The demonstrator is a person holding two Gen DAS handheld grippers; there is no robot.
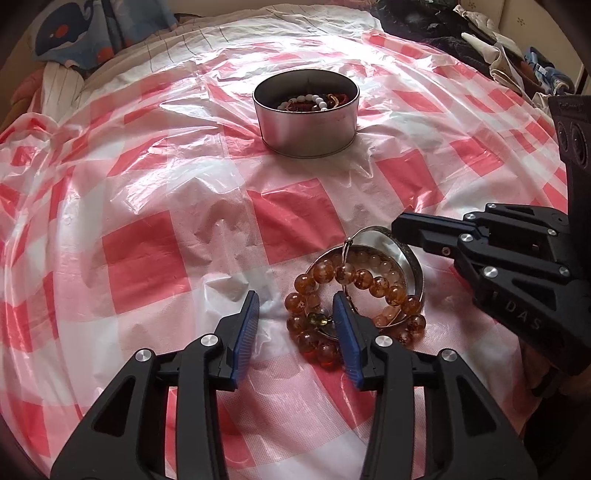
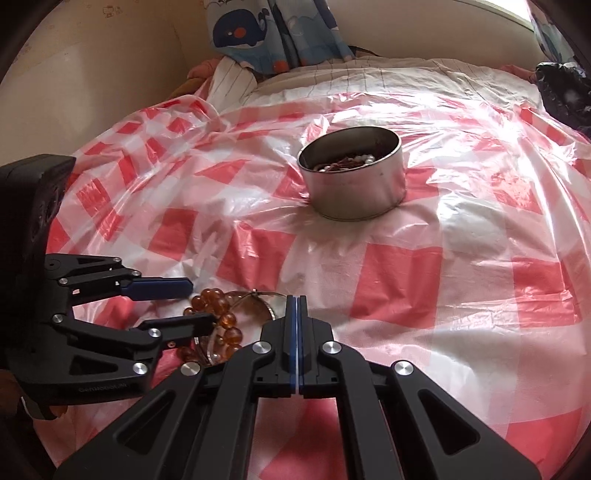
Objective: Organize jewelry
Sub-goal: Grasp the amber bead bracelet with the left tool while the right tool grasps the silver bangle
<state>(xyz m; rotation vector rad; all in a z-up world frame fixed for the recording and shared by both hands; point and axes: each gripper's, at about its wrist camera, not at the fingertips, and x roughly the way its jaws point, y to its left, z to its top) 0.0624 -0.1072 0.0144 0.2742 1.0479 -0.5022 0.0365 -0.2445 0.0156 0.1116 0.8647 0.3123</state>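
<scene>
A tangle of amber bead bracelets (image 1: 369,280) (image 2: 214,299) lies on the red-and-white checked plastic sheet (image 1: 147,258), with a wide silver bangle (image 1: 406,258) and a thin wire hoop among them. My left gripper (image 1: 295,306) (image 2: 197,301) is open and low over the pile. Its right finger rests across the beads and its left finger stands on bare sheet. My right gripper (image 1: 397,225) (image 2: 297,297) is shut, its tip at the bangle's far rim; whether it pinches that rim is unclear. Farther back stands a round metal tin (image 1: 306,129) (image 2: 358,192) holding white and dark beads.
The sheet covers a soft bed and is wrinkled. A whale-print cloth (image 2: 251,33) and striped bedding lie at the far edge. Dark clothing (image 1: 436,22) is heaped at the far right. A wall (image 2: 92,66) runs behind the bed.
</scene>
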